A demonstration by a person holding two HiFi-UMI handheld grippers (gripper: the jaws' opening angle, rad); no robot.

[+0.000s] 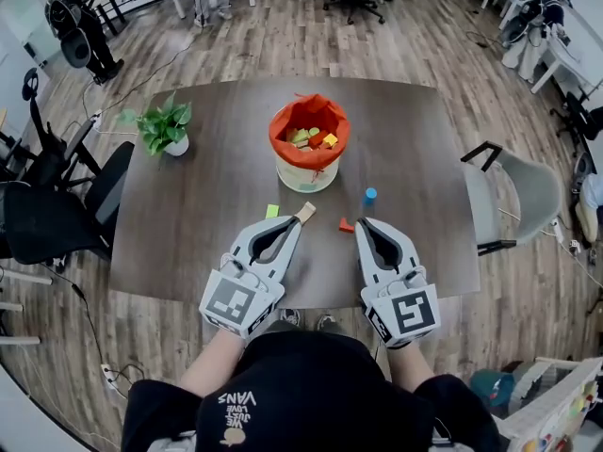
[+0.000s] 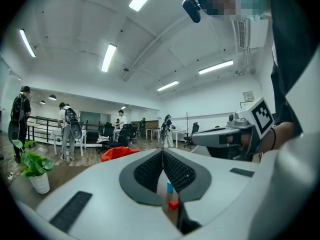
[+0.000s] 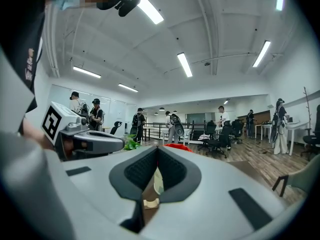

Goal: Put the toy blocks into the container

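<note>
Left tool (image 1: 297, 221): closed, empty, just beside tan block (image 1: 305, 213).
Right tool (image 1: 364, 224): closed, empty, beside red block (image 1: 346, 225).
Risk: closed tips could shove either block across the bench (image 1: 207, 158).

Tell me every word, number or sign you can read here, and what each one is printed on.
"VANS": on the person's black shirt, upside down in the head view.
Smaller print beside it on the shirt: too small to read.
Marker cubes: black-and-white square patterns only, no letters or numbers.
Wall sign in the left gripper view: too small to read.
Nothing else readable.
</note>
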